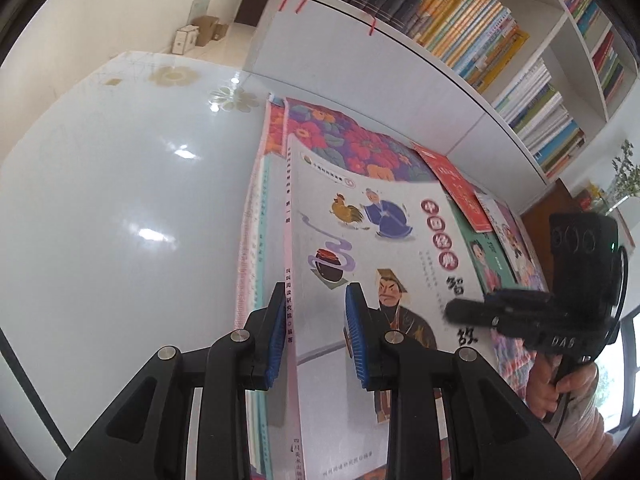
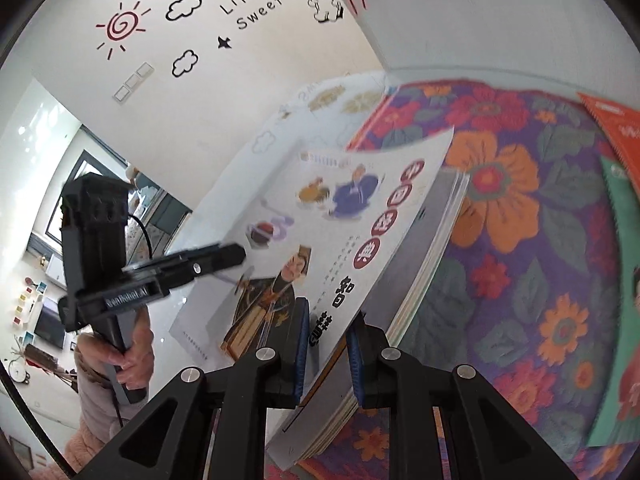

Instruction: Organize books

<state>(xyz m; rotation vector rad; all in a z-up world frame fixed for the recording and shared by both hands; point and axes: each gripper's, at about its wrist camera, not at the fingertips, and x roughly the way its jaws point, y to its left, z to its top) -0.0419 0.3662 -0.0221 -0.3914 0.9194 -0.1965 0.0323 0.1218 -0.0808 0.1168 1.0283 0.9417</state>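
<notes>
A stack of thin books has a white picture book with cartoon figures on top. Its cover curls upward. In the right wrist view my right gripper is shut on the stack's near corner, one pad on the cover and one under the page edges. My left gripper straddles the top book's pink spine. Its left pad lies against the spine and its right pad stands over the cover, with a gap showing. The stack hangs tilted over a floral cloth.
A red book and a green book lie on the cloth to the right. A white bookshelf full of books stands behind. The glossy white table spreads to the left. A person's hand holds the left gripper's handle.
</notes>
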